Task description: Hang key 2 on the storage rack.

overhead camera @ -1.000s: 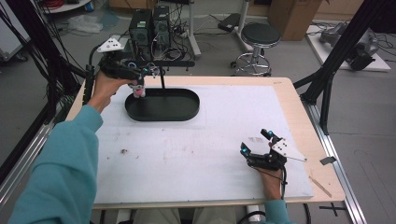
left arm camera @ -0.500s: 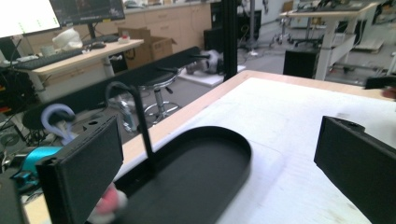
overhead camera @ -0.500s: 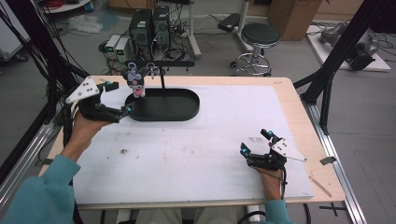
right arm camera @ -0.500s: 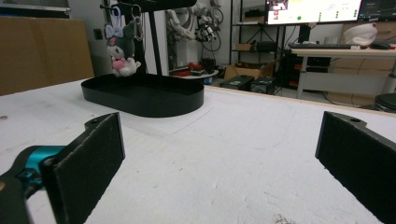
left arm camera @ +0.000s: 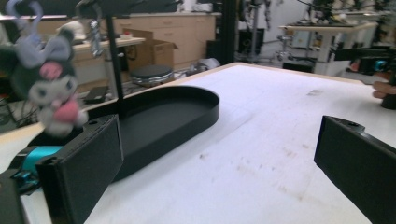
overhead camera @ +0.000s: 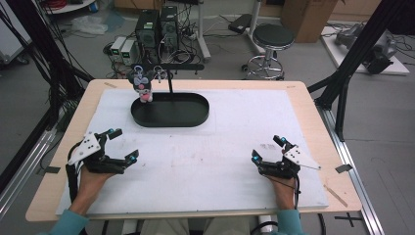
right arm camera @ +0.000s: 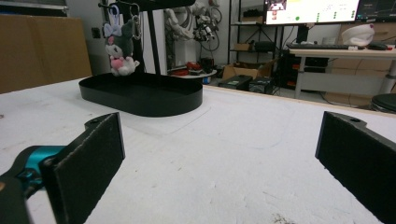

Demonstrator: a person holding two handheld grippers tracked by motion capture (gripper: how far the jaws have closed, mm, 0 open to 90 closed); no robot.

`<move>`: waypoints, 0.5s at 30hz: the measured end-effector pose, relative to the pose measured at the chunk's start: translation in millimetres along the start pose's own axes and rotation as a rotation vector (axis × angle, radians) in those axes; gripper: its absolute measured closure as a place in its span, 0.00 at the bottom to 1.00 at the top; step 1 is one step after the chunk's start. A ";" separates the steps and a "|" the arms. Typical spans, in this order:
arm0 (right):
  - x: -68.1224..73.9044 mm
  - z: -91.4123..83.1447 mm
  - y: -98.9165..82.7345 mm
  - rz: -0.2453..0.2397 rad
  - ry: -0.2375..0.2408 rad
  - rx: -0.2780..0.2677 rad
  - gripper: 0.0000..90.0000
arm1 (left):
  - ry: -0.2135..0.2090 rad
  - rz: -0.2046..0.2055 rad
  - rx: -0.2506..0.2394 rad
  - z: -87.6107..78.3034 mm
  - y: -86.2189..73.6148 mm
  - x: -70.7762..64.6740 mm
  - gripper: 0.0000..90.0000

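Note:
A small grey-and-pink plush toy (overhead camera: 142, 86) hangs by a clip from the crossbar of a black stand (overhead camera: 169, 66) over the left end of a black oval tray (overhead camera: 201, 115). My left gripper (overhead camera: 124, 144) rests open at the near left of the table, well short of the tray, and holds nothing. My right gripper (overhead camera: 266, 148) is open at the near right, also with nothing in it. The left gripper view has the plush toy (left arm camera: 50, 93) up left and the tray (left arm camera: 187, 122) ahead of the open left gripper (left arm camera: 219, 168). In the right gripper view the plush toy (right arm camera: 120, 52) and tray (right arm camera: 140, 100) lie far beyond the open right gripper (right arm camera: 219, 163).
A white mat (overhead camera: 220, 166) covers most of the wooden table (overhead camera: 313, 112). Black frame struts stand at the left and right sides. On the floor beyond the far edge are computer boxes (overhead camera: 156, 24) and a stool (overhead camera: 271, 36).
My left gripper has let go of the plush toy at the stand and drawn back to the near left of the table. The toy now hangs from the bar. The right gripper stayed put.

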State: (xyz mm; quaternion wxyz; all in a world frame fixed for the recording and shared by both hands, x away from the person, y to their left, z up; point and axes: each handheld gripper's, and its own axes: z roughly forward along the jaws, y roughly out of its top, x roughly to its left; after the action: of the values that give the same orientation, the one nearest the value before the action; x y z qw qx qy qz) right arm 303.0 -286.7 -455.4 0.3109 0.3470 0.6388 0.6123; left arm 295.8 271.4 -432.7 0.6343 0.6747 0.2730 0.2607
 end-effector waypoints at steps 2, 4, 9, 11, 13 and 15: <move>0.0 0.1 0.0 -0.002 -0.001 0.000 0.01 | 0.009 0.001 0.006 -3.5 -7.7 -1.0 0.02; 0.5 -0.1 0.0 0.002 -0.001 0.003 0.01 | 0.013 0.003 0.023 -5.8 -13.7 -1.9 0.02; 0.5 0.0 0.0 -0.002 0.000 0.002 0.01 | 0.028 0.010 -0.026 -11.7 -22.6 -4.9 0.02; 0.4 0.1 -0.1 -0.006 -0.001 0.001 0.01 | 0.034 0.009 -0.033 -12.8 -23.3 -5.2 0.02; 0.1 0.4 -0.1 -0.012 0.002 0.000 0.01 | 0.042 0.012 -0.035 -13.7 -23.7 -5.3 0.02; 0.2 0.4 -0.1 -0.013 0.002 0.001 0.01 | 0.041 0.013 -0.034 -13.4 -23.7 -5.8 0.02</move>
State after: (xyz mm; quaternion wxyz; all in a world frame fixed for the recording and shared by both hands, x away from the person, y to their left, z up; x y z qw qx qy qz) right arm 303.2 -286.4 -455.5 0.3142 0.3424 0.6415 0.6104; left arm 281.4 278.0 -455.6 0.6381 0.6602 0.2772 0.2831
